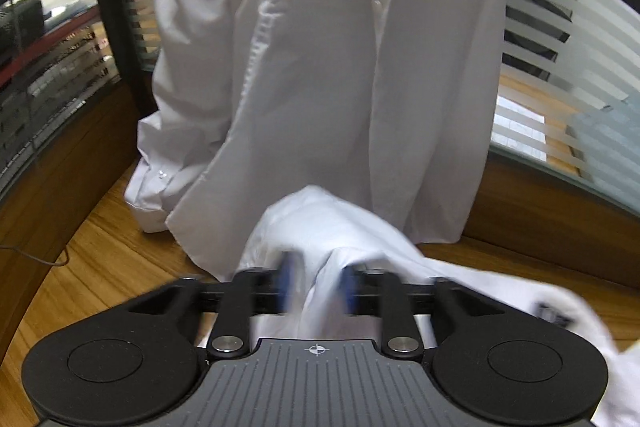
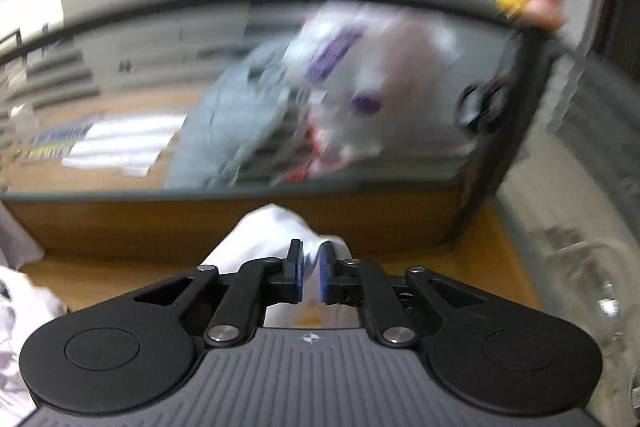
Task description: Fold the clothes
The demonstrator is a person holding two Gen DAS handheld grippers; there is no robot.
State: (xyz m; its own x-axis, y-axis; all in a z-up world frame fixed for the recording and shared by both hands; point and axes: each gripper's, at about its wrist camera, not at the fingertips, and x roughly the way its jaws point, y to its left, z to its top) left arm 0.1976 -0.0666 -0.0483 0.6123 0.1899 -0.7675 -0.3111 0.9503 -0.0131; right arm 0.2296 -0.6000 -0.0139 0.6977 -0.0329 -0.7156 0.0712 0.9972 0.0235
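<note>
Shirt (image 1: 320,67), white, light and limp, hangs over the bench (image 1: 100,259) at the far side, its cloth between partly parted fingers of left gripper (image 1: 316,281) and right gripper (image 2: 311,269), neither clamping; seams likely offer firmest hold.

wooden desk (image 1: 120,267), white shirt (image 1: 320,87) on it

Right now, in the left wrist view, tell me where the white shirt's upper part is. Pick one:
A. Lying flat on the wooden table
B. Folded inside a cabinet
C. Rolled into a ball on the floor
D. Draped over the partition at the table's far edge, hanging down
D: the white shirt hangs down in front of the partition, its lower end spilling onto the wooden table toward the left tool.
</note>
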